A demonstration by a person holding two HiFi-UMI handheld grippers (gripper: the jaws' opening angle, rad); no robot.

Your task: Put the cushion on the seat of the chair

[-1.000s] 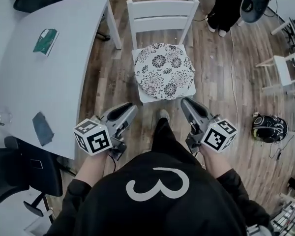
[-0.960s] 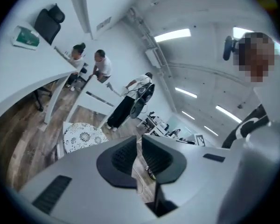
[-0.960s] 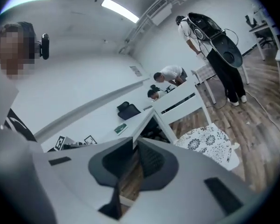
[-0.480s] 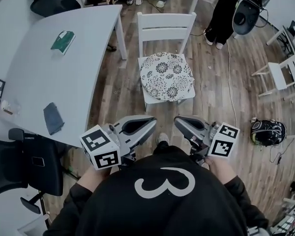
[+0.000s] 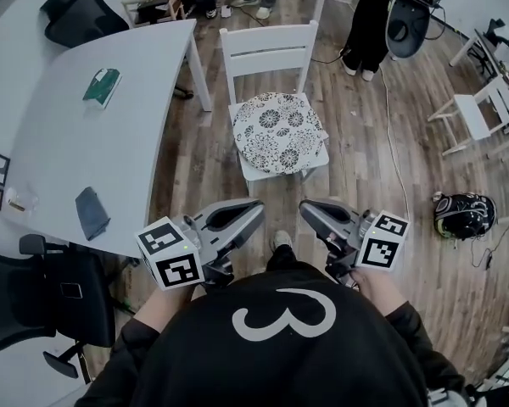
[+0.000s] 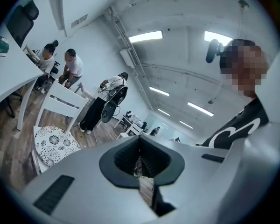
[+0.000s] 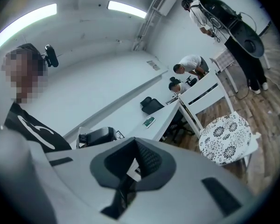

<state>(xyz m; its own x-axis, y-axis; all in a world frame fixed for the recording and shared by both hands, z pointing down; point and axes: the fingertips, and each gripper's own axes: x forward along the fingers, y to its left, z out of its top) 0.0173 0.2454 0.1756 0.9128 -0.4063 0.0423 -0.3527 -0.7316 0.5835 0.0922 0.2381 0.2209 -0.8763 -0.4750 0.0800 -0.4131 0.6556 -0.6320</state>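
The cushion (image 5: 279, 133) lies flat on the seat of the white chair (image 5: 267, 45), floral face up. Its outline is near round, so no long axis can be assigned. The backrest stands on the far side of it, away from the person.

The head view shows the left gripper (image 5: 256, 208) and the right gripper (image 5: 306, 209) held low, near the person's body, well apart from the cushion. It alone also shows a black helmet (image 5: 463, 216) on the floor and the grey tabletop (image 5: 59, 142) beside the chair.

The left gripper view shows that gripper's fingers clenched together on nothing. The right gripper view shows the same for the right gripper. Only these two views show the ceiling lights and the people beyond the chair.
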